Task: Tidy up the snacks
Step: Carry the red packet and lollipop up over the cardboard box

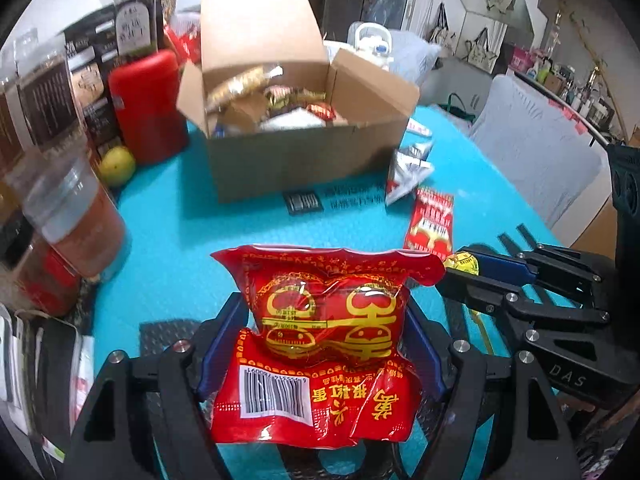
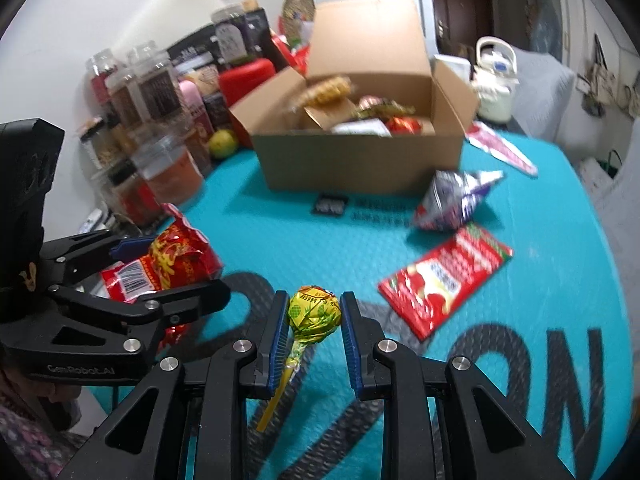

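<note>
My left gripper (image 1: 320, 320) is shut on a red snack packet with gold characters (image 1: 324, 340), held above the teal mat; it also shows in the right wrist view (image 2: 172, 268). My right gripper (image 2: 314, 312) is shut on a yellow-wrapped lollipop (image 2: 315, 310), its stick hanging down; the lollipop head shows in the left wrist view (image 1: 462, 262). An open cardboard box (image 1: 304, 152) holding several snacks stands at the back of the mat, also in the right wrist view (image 2: 360, 160). A flat red packet (image 2: 444, 276) and a silver-purple packet (image 2: 456, 200) lie on the mat.
Jars and a plastic cup (image 1: 76, 224) crowd the left side, with a red canister (image 1: 148, 104) and a yellow-green fruit (image 1: 117, 165). A white kettle (image 2: 494, 80) stands behind the box. A white-red packet (image 2: 500, 148) lies at the back right.
</note>
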The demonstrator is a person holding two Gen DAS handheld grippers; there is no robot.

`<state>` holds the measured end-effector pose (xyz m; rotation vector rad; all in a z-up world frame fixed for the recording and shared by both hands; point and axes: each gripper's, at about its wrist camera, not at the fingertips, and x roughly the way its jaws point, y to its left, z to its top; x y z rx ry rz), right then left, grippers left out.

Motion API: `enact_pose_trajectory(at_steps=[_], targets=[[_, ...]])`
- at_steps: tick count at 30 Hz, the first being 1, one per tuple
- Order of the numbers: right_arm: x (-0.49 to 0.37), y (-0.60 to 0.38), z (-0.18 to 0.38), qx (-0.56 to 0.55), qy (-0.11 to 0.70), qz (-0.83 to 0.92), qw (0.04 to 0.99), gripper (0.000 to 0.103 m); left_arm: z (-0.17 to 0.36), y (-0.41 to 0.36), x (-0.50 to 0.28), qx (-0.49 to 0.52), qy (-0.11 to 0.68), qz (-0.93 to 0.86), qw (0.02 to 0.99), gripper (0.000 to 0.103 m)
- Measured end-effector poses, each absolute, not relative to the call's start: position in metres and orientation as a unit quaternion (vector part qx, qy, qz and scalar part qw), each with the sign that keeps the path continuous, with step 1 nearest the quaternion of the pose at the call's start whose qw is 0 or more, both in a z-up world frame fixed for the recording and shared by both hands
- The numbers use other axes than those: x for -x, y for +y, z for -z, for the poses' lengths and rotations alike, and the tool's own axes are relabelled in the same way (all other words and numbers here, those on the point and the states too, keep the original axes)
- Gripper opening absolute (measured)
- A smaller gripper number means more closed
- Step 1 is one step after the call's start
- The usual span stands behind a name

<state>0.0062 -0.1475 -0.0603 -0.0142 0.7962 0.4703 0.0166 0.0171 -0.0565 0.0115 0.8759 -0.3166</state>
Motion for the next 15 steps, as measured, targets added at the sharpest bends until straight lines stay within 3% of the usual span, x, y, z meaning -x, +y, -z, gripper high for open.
enact_pose_trajectory(at_steps=[15], targets=[[-0.027,-0.144,-0.009,0.014,0.297,-0.258,0.920,0.025,-0.011,0.015,-0.032,-0.007,0.329,0.161,0.930,0.075]])
